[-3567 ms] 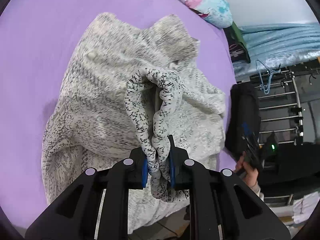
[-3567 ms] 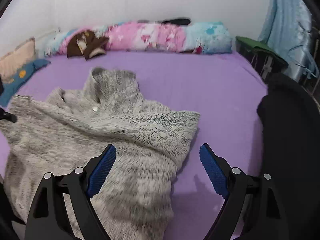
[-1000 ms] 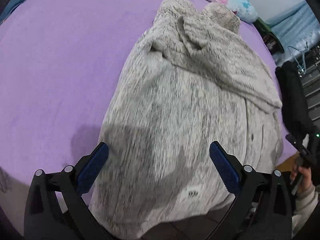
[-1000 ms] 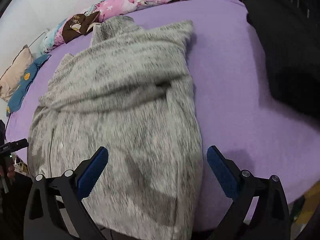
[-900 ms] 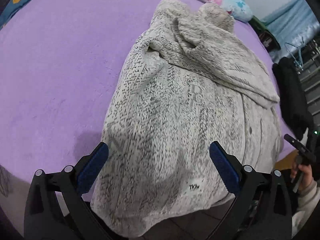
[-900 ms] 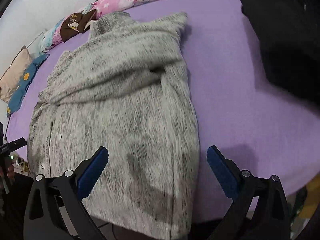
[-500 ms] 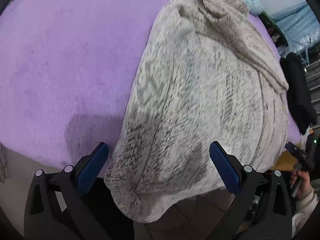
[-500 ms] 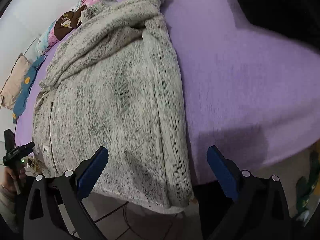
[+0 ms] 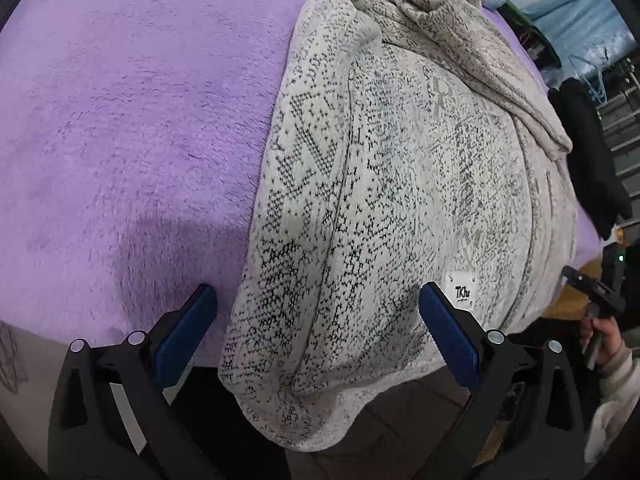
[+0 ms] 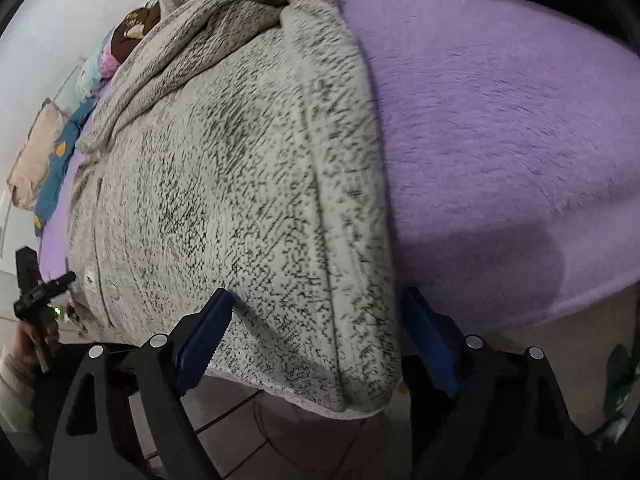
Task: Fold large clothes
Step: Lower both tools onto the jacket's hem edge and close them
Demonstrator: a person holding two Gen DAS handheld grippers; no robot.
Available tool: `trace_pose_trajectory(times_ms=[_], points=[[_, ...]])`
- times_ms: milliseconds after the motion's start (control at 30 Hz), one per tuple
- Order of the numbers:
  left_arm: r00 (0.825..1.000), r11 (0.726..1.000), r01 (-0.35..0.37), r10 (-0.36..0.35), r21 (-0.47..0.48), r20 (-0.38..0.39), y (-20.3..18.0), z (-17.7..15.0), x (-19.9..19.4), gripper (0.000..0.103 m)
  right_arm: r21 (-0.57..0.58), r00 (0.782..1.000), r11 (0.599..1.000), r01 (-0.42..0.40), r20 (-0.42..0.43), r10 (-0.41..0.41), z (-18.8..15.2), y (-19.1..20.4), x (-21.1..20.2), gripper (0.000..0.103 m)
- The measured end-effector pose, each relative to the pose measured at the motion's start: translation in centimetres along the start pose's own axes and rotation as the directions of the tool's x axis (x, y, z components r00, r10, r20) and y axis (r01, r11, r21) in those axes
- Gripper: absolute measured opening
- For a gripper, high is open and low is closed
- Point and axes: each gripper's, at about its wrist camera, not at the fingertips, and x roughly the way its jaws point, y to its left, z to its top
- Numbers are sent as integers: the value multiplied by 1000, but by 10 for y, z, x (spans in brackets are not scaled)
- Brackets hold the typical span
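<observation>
Grey knit sweater [image 9: 400, 184] hem between both spread tongs [image 9: 316, 332] [image 10: 316, 328].

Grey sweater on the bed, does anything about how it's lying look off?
Yes. The grey sweater is not fully on the purple bed: its bottom hem droops over the mattress edge toward the floor. A sleeve lies bunched diagonally across the top. Both hand-held grippers are open, holding nothing.

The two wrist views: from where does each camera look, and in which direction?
Left wrist: behind the open left tongs, facing the sweater hem's left corner on the purple bed.
Right wrist: behind the open right tongs, facing the hem's right corner.
Shared: sweater, bed; each shows the opposite hand.
</observation>
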Motion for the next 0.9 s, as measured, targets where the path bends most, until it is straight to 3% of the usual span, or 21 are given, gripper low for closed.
trace_pose_trajectory(times_ms=[133, 200, 267, 333, 667, 767, 900], points=[[1000, 1000, -2, 2, 18, 1, 1, -1, -1, 95, 4, 1000, 1000, 2, -1, -2, -2, 2, 1, 78], [1000, 1000, -1, 1, 22, -1, -1, -2, -1, 92, 20, 1000, 1000, -14, -2, 14, -4, 1, -1, 65], [1000, 1000, 16, -16, 5, -5, 0, -3, -4, 84, 3, 1000, 1000, -14, -9, 14, -7, 4, -1, 59], [998, 997, 69, -69, -15, -13, 2, -6, -8, 72, -19, 1000, 1000, -13, -14, 13, -9, 9, 0, 58], [997, 997, 73, -74, -23, -35, 0, -8, -4, 61, -33, 997, 998, -60, -40, 59, -14, 19, 8, 51], [996, 997, 73, -74, -27, -48, 2, -7, -2, 59, -16, 997, 998, -54, -59, 53, -11, 16, 16, 44], [995, 996, 81, -84, -41, -60, 5, -5, -5, 47, 10, 995, 997, -72, -63, 72, -11, 14, 8, 19]])
